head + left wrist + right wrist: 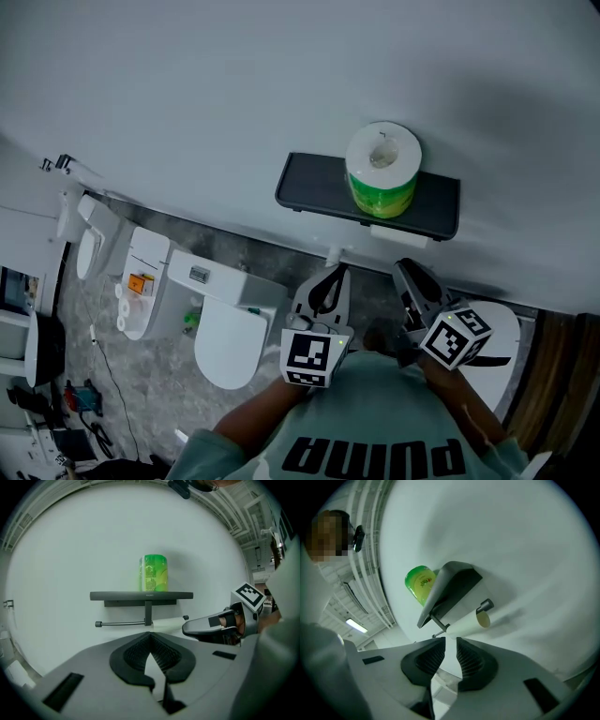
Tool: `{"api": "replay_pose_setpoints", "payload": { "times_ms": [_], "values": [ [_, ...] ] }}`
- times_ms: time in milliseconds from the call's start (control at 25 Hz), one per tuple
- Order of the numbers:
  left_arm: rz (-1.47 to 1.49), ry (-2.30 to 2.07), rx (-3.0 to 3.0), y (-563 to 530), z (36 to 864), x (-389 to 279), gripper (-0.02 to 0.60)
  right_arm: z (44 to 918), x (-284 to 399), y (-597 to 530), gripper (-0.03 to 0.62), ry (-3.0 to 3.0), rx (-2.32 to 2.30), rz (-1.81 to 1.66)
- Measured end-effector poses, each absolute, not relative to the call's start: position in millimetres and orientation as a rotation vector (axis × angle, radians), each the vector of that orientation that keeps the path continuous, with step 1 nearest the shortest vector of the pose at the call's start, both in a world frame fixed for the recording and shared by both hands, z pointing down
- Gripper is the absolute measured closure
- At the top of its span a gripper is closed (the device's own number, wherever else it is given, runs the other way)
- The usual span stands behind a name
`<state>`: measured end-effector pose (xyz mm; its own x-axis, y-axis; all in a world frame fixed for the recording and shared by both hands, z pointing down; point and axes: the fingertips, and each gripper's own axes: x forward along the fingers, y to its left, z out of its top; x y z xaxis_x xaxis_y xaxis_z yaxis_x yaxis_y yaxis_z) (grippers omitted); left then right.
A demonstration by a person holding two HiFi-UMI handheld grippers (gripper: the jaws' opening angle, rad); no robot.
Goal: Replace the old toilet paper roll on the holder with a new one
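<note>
Two grippers sit below the shelf (314, 192) in head view: left gripper (336, 274), right gripper (405, 268). The new roll (382, 169) stands above both.

Left gripper view: fingers closed, empty; old roll (166, 624) ahead, to the right.

Right gripper view: fingers slightly apart, empty; old roll just beyond the fingertips.

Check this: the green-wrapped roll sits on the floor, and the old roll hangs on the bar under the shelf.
Not the floor: the green-wrapped roll stands on the shelf, as the head view shows. The old roll does hang on the bar beneath.
</note>
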<state>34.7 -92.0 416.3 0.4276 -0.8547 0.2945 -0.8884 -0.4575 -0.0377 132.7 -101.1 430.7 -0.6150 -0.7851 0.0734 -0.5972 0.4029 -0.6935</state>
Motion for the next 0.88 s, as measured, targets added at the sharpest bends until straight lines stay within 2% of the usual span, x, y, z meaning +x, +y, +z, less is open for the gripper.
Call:
{"api": "replay_pose_setpoints", "payload": {
  "times_ms": [80, 200, 320, 880],
  "values": [
    [0.430, -1.548, 2.555, -94.5, 416.4, 38.1, 0.577, 430.7, 133.5, -105.3, 0.487, 2.334, -1.158, -1.089],
    [0.458, -1.526, 2.569, -99.5, 417.5, 41.3, 0.577, 434.5, 135.1, -113.8, 0.423, 2.262, -1.123, -1.145],
    [0.472, -1.511, 2.582, -105.7, 417.7, 43.2, 0.577, 437.8, 135.7, -122.2, 0.384, 2.198, -1.104, -1.184],
    [0.481, -1.442, 2.617, -125.5, 419.5, 34.9, 0.577, 442.4, 141.6, -153.8, 0.350, 1.910, -1.075, -1.286]
  ]
}}
